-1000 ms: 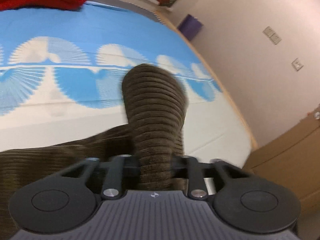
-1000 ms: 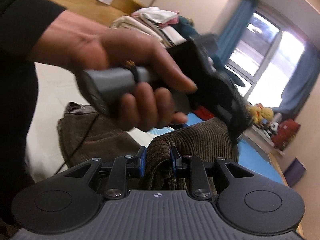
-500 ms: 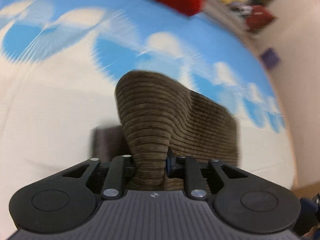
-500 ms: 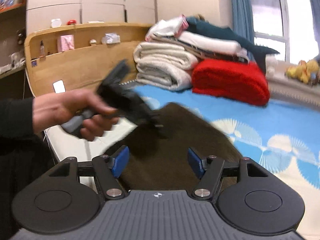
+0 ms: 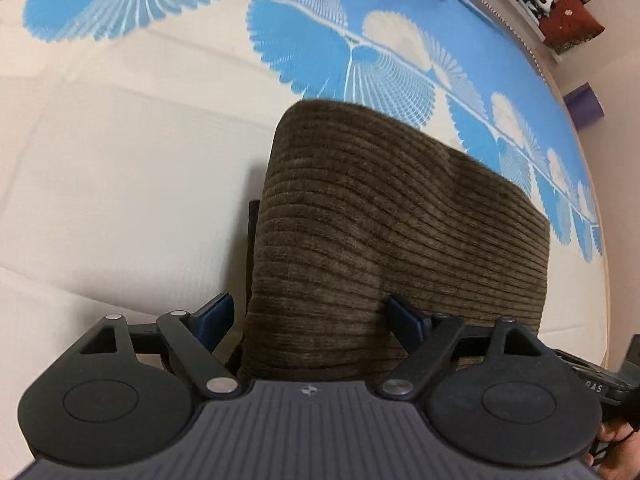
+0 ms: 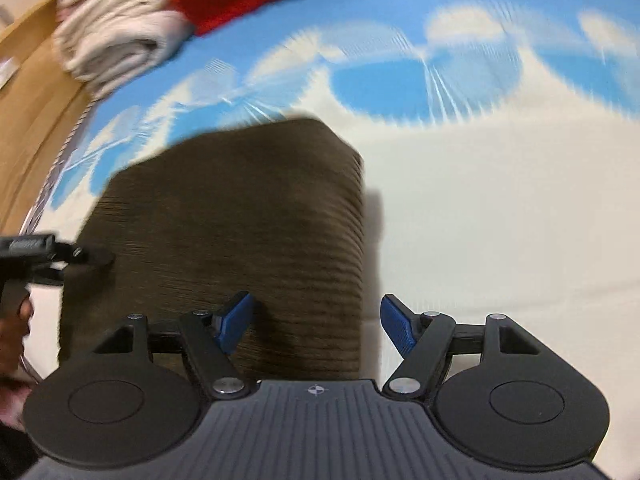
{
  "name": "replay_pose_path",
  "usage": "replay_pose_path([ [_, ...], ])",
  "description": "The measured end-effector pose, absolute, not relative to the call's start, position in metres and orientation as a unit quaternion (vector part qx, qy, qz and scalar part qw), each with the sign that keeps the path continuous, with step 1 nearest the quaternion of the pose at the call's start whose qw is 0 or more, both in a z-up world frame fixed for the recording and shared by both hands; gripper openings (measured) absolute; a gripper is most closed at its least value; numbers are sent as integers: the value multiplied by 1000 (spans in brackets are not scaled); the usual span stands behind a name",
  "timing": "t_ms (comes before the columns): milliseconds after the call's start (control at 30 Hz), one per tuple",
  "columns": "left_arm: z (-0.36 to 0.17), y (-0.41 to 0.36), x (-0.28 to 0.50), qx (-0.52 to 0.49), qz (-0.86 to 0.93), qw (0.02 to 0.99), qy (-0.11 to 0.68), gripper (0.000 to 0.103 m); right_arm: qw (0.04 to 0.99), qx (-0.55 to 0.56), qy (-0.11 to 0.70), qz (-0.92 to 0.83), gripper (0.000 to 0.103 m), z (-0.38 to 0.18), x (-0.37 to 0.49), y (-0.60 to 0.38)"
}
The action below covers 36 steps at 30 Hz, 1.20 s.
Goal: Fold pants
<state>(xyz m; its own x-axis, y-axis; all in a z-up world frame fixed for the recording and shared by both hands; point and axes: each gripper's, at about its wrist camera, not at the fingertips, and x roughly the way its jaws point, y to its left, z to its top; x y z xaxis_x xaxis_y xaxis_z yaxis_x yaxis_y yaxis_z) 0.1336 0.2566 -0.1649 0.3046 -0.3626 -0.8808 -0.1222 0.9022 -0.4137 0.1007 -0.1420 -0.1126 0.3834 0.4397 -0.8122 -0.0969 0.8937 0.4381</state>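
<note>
Brown corduroy pants (image 5: 400,232) lie folded into a compact block on the white and blue bedsheet (image 5: 120,168), directly ahead of both tools. The block's long axis runs away from the near edge toward the far blue pattern. The left gripper (image 5: 310,320) stands at its left near corner, the right gripper (image 6: 316,322) at its right near corner; neither hand is clearly nearer. Both sets of jaws are spread, with cloth between them but the pads not pressing on it. A second ago each gripper pinched a raised bunch of the fabric; the jaws have just been opening and the cloth now rests flat.
</note>
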Motion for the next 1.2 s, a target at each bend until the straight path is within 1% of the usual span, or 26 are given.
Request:
replay_pose_path([
  [67,-172,258,139,-223,-84,773,588,89,803,170,542,180,73,-123,104,-138],
  [133,-181,258,142,-240,-87,765,591,89,797,173,546,192,78,-129,107,-133],
  [200,-188,254,146,-254,-89,757,595,89,791,181,551,196,79,-136,110,-130],
  [267,-191,245,148,-242,-87,762,594,90,783,194,557,198,80,-142,115,-130],
  [300,-191,242,149,-237,-85,764,594,89,783,195,556,197,76,-144,115,-129],
  [367,-188,239,151,-235,-79,767,592,80,790,186,548,202,65,-140,115,-127],
  [400,-185,238,152,-234,-76,768,591,77,795,181,543,203,55,-135,114,-126],
  [433,-181,236,153,-229,-76,771,589,70,799,177,537,204,46,-129,113,-127],
  [467,-177,234,154,-225,-80,775,585,65,802,179,531,207,43,-123,114,-129],
  [500,-174,230,157,-226,-85,778,580,62,803,186,525,210,39,-117,115,-133],
  [533,-172,227,159,-230,-90,780,575,58,805,195,520,212,36,-111,118,-139],
  [600,-168,212,166,-238,-104,782,567,56,809,205,509,209,35,-97,124,-156],
  [700,-160,174,184,-224,-125,790,557,53,821,199,500,192,35,-82,134,-181],
  [767,-157,148,198,-227,-140,792,549,47,827,194,498,176,35,-76,141,-202],
  [900,-155,96,224,-225,-167,797,535,47,830,196,501,146,34,-72,157,-249],
  [1000,-157,69,235,-231,-185,798,525,47,847,176,484,133,34,-66,166,-280],
  [1033,-157,61,238,-231,-189,800,521,49,853,170,476,128,34,-65,169,-289],
  [1067,-156,54,241,-220,-184,804,521,55,858,167,470,123,34,-65,171,-298],
  [1100,-154,47,243,-196,-170,814,520,59,862,165,465,117,35,-68,172,-306],
  [1133,-150,44,243,-165,-148,824,521,63,866,159,461,109,37,-73,173,-313],
  [1167,-148,43,244,-147,-132,828,525,71,868,150,462,98,40,-80,174,-318],
  [1200,-144,43,243,-134,-120,832,525,71,870,137,467,78,43,-87,175,-322],
])
